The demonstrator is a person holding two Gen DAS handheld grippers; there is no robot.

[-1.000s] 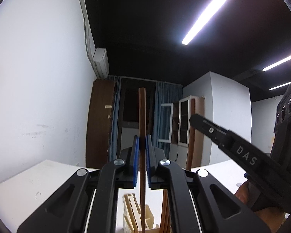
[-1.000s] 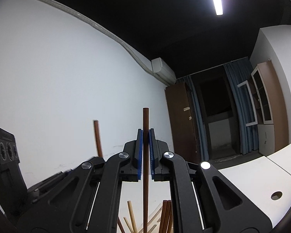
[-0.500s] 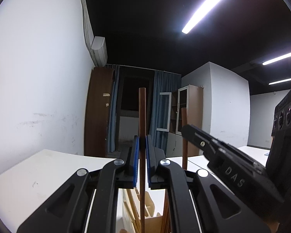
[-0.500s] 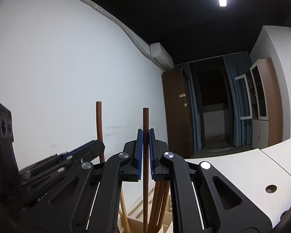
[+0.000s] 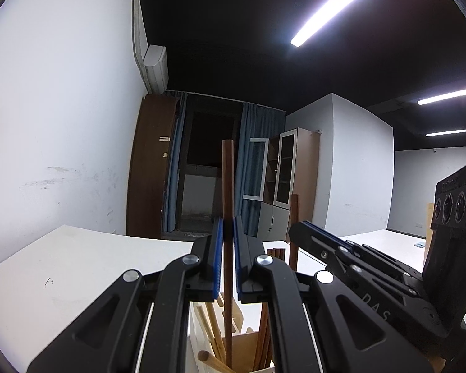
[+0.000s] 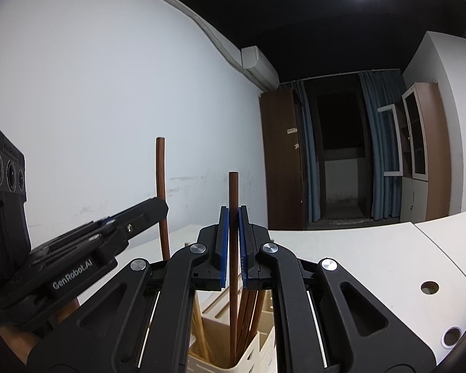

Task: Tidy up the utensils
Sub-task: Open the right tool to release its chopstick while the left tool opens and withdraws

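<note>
- Two white tables [image 6: 357, 258] fill the lower ground of both views, the nearer one [image 5: 77, 267] bearing the holder; the right wrist view shows round cable holes in the table top at the far right, well apart from the work.
- One cream utensil holder [image 6: 251, 351] stands just below both grippers, with slotted walls and dividers; it already keeps several brown chopsticks [image 6: 248, 310] and paler wooden sticks [image 5: 212, 329] leaning in its compartments, and these crowd the opening, so a lowered tip could catch on them or on a divider.
- The left gripper [image 5: 229, 258] is clenched on a dark brown chopstick [image 5: 227, 186], held upright, with its lower end reaching down into the holder; whether the tip touches the bottom cannot be told.
- The right gripper [image 6: 233, 242] likewise grasps its own brown chopstick [image 6: 233, 192] upright over the holder, beside the bundle of brown ones; the two grippers sit close, each visible in the other's view.
- Each chopstick looks light, stiff and smooth, so likely to slip or swing in the blue pads [image 5: 216, 261]; the grip sits around mid-shaft or above, which seems sound for a straight drop.
- Farther off stand a wooden cabinet [image 6: 282, 158], blue curtains and a glass-door cupboard [image 5: 290, 171], none in the way.
</note>
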